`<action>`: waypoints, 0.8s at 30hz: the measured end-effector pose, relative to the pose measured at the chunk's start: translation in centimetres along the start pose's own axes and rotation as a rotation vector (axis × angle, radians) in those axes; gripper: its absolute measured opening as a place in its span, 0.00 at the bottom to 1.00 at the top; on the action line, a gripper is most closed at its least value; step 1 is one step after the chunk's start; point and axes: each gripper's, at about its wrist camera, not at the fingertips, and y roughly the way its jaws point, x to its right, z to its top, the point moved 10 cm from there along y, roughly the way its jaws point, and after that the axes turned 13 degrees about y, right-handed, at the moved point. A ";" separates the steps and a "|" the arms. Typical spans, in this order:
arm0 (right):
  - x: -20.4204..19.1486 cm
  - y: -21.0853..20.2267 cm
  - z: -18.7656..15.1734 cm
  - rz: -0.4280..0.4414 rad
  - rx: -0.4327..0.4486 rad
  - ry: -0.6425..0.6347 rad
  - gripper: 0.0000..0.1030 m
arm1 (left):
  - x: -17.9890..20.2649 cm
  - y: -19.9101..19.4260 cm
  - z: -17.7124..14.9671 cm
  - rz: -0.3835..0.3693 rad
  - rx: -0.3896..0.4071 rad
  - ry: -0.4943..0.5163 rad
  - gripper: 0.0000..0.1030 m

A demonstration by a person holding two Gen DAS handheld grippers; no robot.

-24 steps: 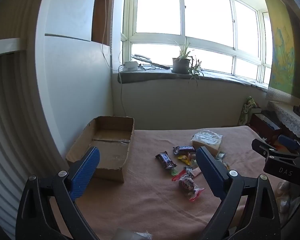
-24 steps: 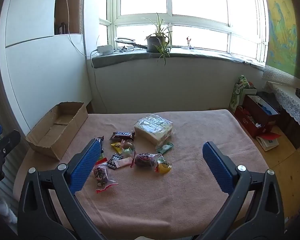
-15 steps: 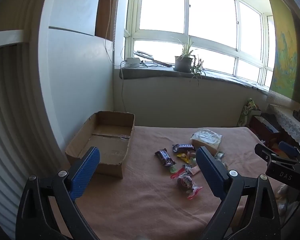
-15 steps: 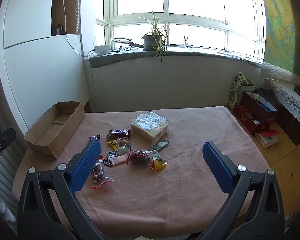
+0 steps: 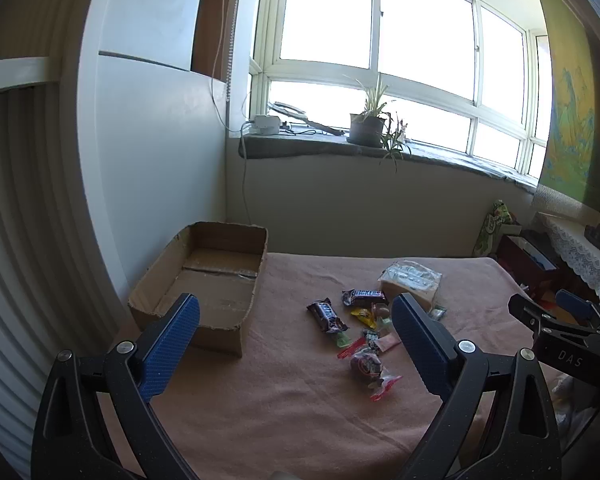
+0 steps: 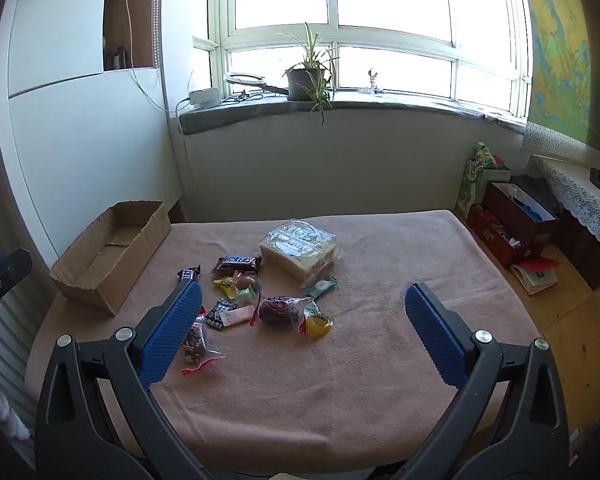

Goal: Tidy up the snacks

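An empty cardboard box (image 5: pixel 216 280) (image 6: pixel 112 246) lies at the table's left edge. Several wrapped snacks are scattered mid-table: a Snickers bar (image 6: pixel 238 263) (image 5: pixel 362 295), a second dark bar (image 5: pixel 327 316), a clear-wrapped loaf of bread (image 6: pixel 299 246) (image 5: pixel 412 280), a dark round sweet (image 6: pixel 278 310), a yellow pack (image 6: pixel 318 324) and small candies. My left gripper (image 5: pixel 296 312) hangs open above the near left of the table, holding nothing. My right gripper (image 6: pixel 304 302) is open too, well back from the snacks. The right gripper's tip (image 5: pixel 556 320) shows at the left view's right edge.
The table (image 6: pixel 380 340) carries a pink cloth. A windowsill with a potted plant (image 6: pixel 306 76) runs behind it. Red boxes (image 6: pixel 512 232) and a book stand on the floor to the right. A white cabinet (image 5: pixel 152 152) rises behind the cardboard box.
Both grippers have pulled back and risen a little; the snacks and box look smaller and farther. Both stay open, and nothing on the table has moved.
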 end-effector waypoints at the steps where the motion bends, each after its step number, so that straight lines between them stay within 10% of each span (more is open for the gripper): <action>1: 0.0 0.1 0.0 0.000 -0.002 0.002 1.00 | 0.0 0.1 0.0 0.001 -0.001 0.000 0.94; 24: 0.3 0.4 -0.5 0.008 -0.020 0.013 1.00 | 0.5 0.3 -0.3 -0.010 -0.008 -0.006 0.94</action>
